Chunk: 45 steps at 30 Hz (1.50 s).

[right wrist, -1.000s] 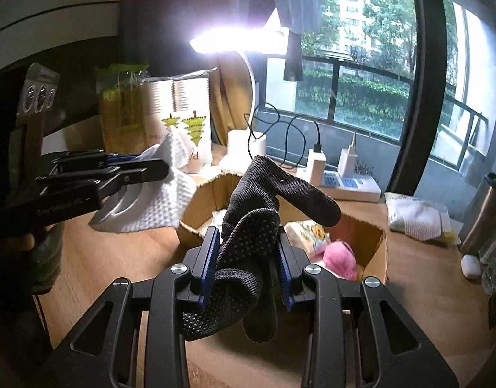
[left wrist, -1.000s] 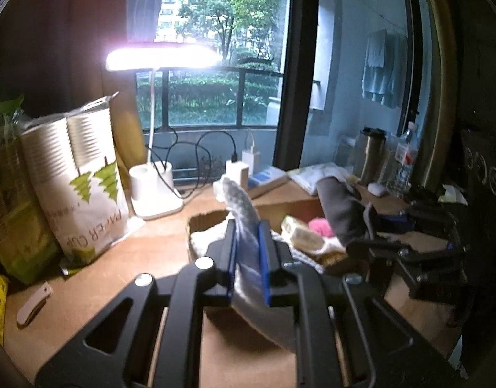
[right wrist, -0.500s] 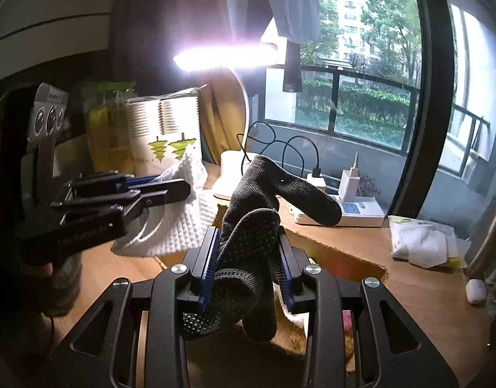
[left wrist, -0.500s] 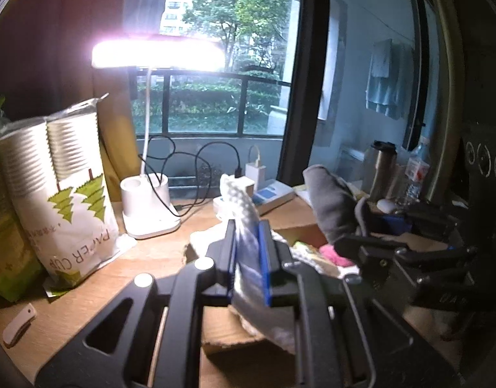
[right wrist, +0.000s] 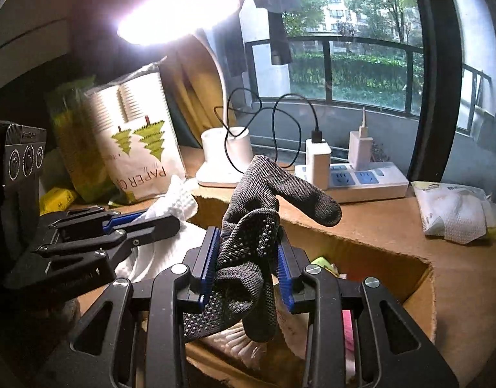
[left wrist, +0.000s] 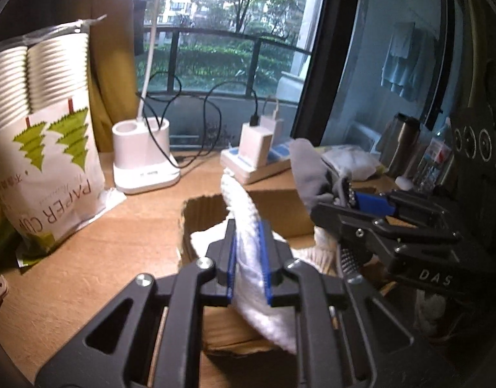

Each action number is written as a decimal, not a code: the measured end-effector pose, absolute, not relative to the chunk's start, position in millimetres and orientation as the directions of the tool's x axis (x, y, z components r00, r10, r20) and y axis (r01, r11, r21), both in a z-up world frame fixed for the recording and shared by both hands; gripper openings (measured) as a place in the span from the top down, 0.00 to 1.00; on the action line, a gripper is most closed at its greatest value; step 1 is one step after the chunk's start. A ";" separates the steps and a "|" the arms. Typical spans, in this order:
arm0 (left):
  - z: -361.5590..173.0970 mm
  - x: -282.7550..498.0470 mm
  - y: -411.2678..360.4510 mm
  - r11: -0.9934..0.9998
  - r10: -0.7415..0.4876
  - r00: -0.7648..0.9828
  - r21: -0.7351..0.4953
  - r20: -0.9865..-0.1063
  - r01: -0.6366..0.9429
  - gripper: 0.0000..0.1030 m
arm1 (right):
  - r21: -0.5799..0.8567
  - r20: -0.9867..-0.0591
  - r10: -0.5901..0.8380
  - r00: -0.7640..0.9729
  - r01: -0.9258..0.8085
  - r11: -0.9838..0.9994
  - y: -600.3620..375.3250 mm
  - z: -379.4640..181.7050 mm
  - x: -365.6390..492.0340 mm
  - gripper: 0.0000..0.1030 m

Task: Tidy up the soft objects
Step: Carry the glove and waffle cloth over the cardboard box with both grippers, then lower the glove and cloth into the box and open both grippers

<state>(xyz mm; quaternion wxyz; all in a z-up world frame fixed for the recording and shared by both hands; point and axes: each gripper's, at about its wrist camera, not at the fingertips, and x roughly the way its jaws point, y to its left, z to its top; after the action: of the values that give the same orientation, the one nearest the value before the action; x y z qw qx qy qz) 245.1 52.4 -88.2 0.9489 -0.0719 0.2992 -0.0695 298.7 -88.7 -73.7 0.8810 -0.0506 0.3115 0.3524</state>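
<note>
Matt black plastic on both grippers, left gripper (left wrist: 248,258) and right gripper (right wrist: 248,265), with ribbed blue pads (right wrist: 209,258) and shiny metal screws. Nubbly white cloth (left wrist: 248,242); grey knit glove (right wrist: 257,220) with pale rubbery dots. Rough brown cardboard box (right wrist: 422,291), torn at the rim. Smooth wood-grain desk (left wrist: 86,258). Glossy film on the paper-cup pack (left wrist: 44,148). Smooth white plastic lamp base (left wrist: 141,161).
</note>
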 end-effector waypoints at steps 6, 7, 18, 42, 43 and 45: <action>-100.1 246.8 51.4 0.983 -0.159 0.776 -0.174 -0.611 0.064 0.82 | 0.121 -0.632 0.577 0.517 -0.669 0.733 -76.9 -90.4 301.2 0.66; -103.1 247.6 50.5 0.985 -0.150 0.767 -0.165 -0.624 0.059 0.81 | 0.122 -0.641 0.574 0.509 -0.671 0.732 -75.1 -94.0 301.3 0.66; -103.9 244.4 48.3 0.988 -0.134 0.771 -0.144 -0.622 0.055 0.74 | 0.136 -0.662 0.573 0.483 -0.674 0.726 -74.5 -96.5 299.9 0.51; -62.8 178.0 34.6 0.987 -0.124 0.899 -0.147 -0.419 0.068 0.22 | 0.030 -0.473 0.456 0.754 -0.504 0.863 -144.9 -41.2 235.0 0.14; -61.7 173.8 33.2 0.987 -0.125 0.901 -0.147 -0.416 0.069 0.19 | 0.026 -0.464 0.449 0.764 -0.495 0.868 -147.9 -39.2 230.0 0.14; -57.5 163.9 29.6 0.989 -0.115 0.912 -0.134 -0.393 0.067 0.15 | 0.013 -0.448 0.434 0.782 -0.479 0.878 -152.5 -37.0 221.2 0.14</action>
<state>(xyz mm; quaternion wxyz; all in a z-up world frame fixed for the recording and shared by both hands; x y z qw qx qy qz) 163.9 29.6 -57.5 0.9761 -0.0591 0.2040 -0.0467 221.2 -152.5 -37.0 0.9425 -0.0509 0.2248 0.2421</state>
